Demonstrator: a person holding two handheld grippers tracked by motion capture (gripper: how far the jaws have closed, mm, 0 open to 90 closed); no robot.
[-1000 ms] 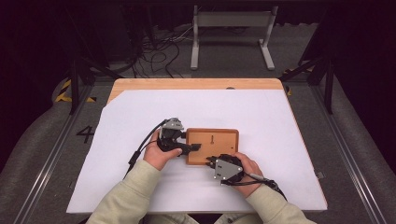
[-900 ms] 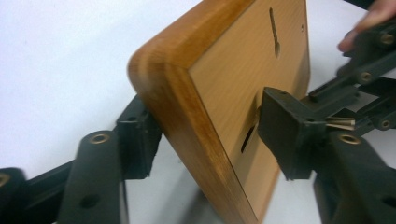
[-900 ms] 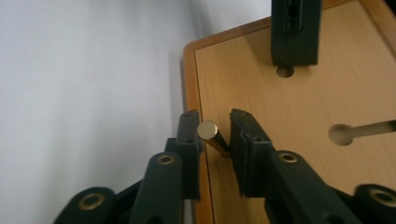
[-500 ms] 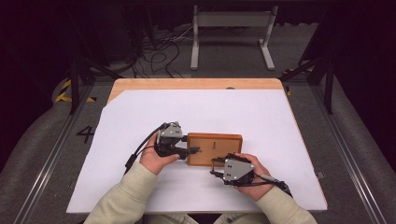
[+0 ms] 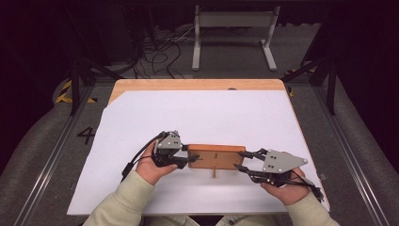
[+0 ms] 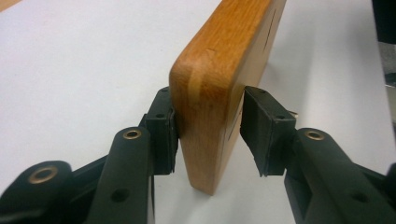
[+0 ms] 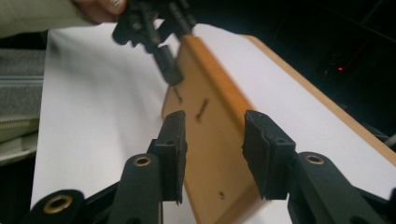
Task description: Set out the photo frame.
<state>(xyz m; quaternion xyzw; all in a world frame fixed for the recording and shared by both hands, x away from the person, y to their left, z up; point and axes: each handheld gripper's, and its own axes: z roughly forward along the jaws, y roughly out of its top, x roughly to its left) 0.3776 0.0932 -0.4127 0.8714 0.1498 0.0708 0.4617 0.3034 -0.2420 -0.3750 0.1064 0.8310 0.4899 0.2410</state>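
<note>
A brown wooden board point(image 5: 216, 157) lies crosswise near the front of the white-covered table point(image 5: 211, 113), its face tipped up. A small peg point(image 5: 214, 173) juts from its near edge. My left gripper point(image 5: 185, 160) has just been closing and is shut on the board's left end; in the left gripper view the pads point(image 6: 163, 130) press either side of the board point(image 6: 219, 70). My right gripper point(image 5: 240, 160) is at the board's right end, open after closing slightly. Its pads point(image 7: 175, 154) flank the board point(image 7: 210, 116) without pressing it. The left gripper point(image 7: 163, 56) shows at the far end.
The table's wooden edge point(image 5: 197, 84) shows beyond the white sheet. Behind the table stand a metal frame point(image 5: 233, 33) and loose cables point(image 5: 160, 47) on the floor. Bare white surface stretches behind and to both sides of the board.
The right gripper has left the board's near edge and swung out to its right end, jaws wider. The board has tipped up and looks narrower. The left gripper has closed on the left end.
</note>
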